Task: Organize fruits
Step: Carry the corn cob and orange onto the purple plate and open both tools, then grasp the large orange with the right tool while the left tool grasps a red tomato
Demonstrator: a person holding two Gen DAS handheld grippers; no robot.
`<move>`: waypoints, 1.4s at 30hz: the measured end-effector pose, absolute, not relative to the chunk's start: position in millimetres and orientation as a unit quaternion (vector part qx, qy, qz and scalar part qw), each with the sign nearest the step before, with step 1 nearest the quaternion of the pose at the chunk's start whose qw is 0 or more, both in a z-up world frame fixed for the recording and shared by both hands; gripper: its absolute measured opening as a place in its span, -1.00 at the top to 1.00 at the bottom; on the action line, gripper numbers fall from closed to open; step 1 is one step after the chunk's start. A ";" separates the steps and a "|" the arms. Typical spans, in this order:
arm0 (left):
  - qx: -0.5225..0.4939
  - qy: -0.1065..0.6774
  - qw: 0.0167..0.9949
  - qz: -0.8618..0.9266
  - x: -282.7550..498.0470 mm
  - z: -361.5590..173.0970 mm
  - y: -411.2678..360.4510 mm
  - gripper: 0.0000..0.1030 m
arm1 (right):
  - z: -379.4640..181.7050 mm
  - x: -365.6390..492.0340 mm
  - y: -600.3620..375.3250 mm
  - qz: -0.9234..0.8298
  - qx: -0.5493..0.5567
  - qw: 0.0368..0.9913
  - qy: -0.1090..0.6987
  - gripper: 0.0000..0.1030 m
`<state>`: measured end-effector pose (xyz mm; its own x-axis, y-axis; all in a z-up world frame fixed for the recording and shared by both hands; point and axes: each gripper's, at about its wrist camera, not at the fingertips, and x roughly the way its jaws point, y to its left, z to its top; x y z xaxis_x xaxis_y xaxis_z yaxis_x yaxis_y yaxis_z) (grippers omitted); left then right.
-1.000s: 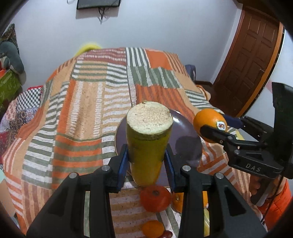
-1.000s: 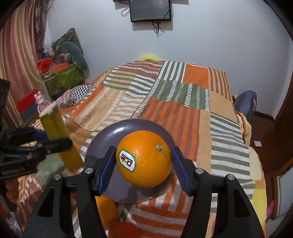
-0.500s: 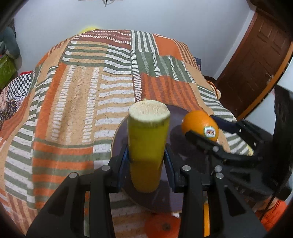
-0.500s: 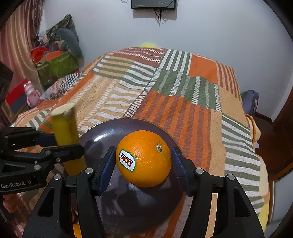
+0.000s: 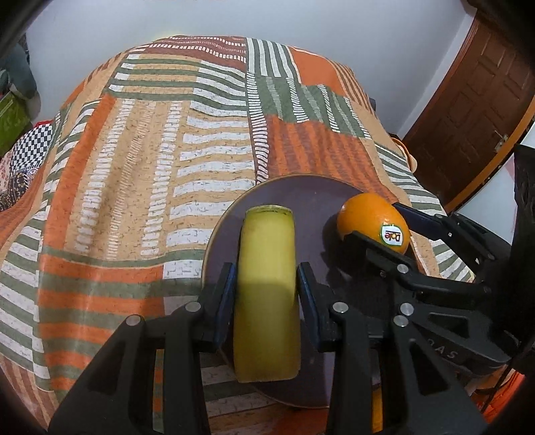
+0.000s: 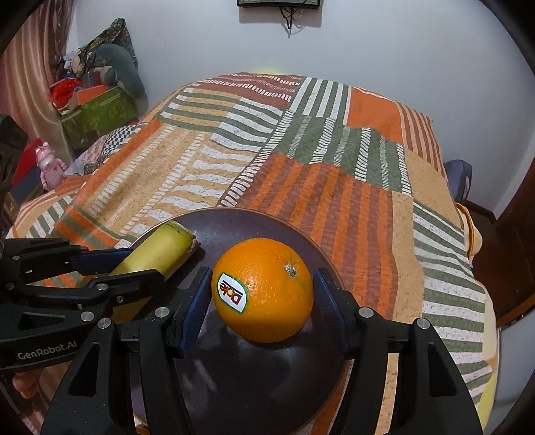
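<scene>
While one dark plate (image 6: 301,234) waits, two grippers' fingers clamp one orange (image 6: 262,289) and seemingly one banana piece (image 5: 265,291).

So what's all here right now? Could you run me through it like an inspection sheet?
Surface: patchwork bedspread with a dark plate on it.
Job's things: orange and yellow cut fruit piece, both over the plate.
Clutter: nothing seen on the bedspread.
Grippers: left gripper shut on the yellow piece; right gripper shut on the orange.
Cables: dangling beneath a wall screen.
Surroundings: wooden door, green box, pink toy.
</scene>
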<state>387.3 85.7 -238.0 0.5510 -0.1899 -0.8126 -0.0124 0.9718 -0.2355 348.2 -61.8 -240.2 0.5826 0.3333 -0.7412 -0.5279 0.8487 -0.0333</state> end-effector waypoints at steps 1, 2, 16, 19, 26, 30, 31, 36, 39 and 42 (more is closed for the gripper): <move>-0.101 0.467 0.877 -0.046 386.2 -236.0 84.6 0.28 | -240.1 349.3 -61.8 0.245 -0.126 0.880 0.388 -0.14; -0.096 0.465 0.879 -0.044 385.3 -233.7 83.2 0.28 | -239.6 350.0 -62.1 0.247 -0.124 0.878 0.390 -0.14; -0.050 0.419 0.906 -0.018 328.7 -184.1 78.1 -0.01 | -198.4 307.2 -81.6 0.255 -0.109 0.892 0.356 -0.41; -0.043 0.411 0.911 -0.018 310.6 -171.6 75.8 -0.04 | -188.5 288.5 -83.9 0.263 -0.112 0.894 0.344 -0.46; -0.036 0.409 0.912 -0.017 267.7 -158.8 77.2 -0.09 | -180.9 249.4 -86.9 0.272 -0.122 0.896 0.328 -0.59; -0.036 0.412 0.910 -0.015 246.6 -161.3 77.0 -0.09 | -191.1 233.4 -85.8 0.276 -0.126 0.890 0.341 -0.60; -0.036 0.414 0.910 -0.016 240.1 -163.1 76.5 -0.09 | -195.6 228.4 -86.4 0.279 -0.125 0.887 0.346 -0.60; -0.029 0.426 0.904 -0.019 222.7 -175.6 72.4 -0.09 | -220.0 217.7 -81.8 0.282 -0.137 0.873 0.374 -0.60; -0.025 0.438 0.898 -0.023 217.3 -187.5 71.5 -0.09 | -236.6 217.4 -78.9 0.277 -0.156 0.864 0.390 -0.60; -0.023 0.448 0.894 -0.024 214.6 -197.7 70.7 -0.09 | -248.2 220.2 -77.9 0.278 -0.160 0.858 0.402 -0.61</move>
